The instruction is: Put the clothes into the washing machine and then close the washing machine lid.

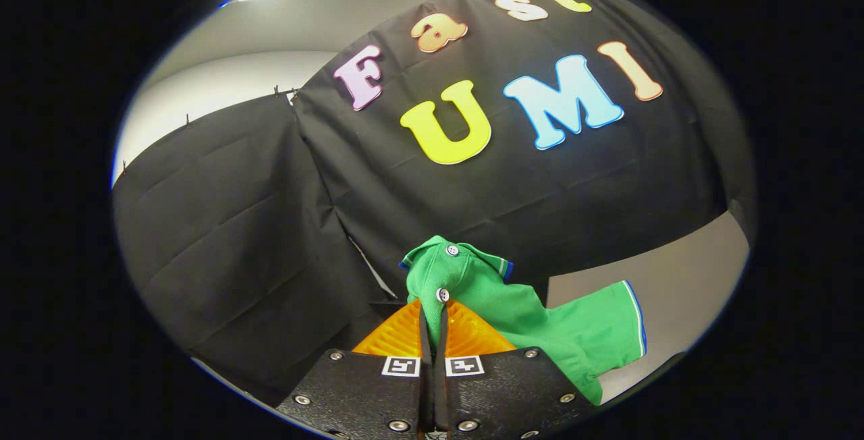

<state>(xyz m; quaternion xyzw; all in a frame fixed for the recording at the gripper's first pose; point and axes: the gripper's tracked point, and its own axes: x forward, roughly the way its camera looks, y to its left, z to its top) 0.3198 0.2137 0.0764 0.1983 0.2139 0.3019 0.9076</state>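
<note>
Your tool (432,315) has its two fingers pressed nearly together, pinching a green polo shirt (513,305) along its button placket. One white button (442,295) sits right at the fingertips, in the narrow gap where the cloth is caught, and a second white button (452,250) lies just beyond them, up near the collar (432,254). The collar, edged with a blue and white stripe, rises ahead of the fingers. The rest of the shirt falls away to the right of the tool, and a short sleeve (607,322) with a blue and white hem spreads out beside the right finger. The shirt hangs lifted in front of the black cloth wall (236,237) of the booth. To the right, behind the sleeve, you can see a pale grey surface (682,285); whether it is a bench or the floor cannot be told.
</note>
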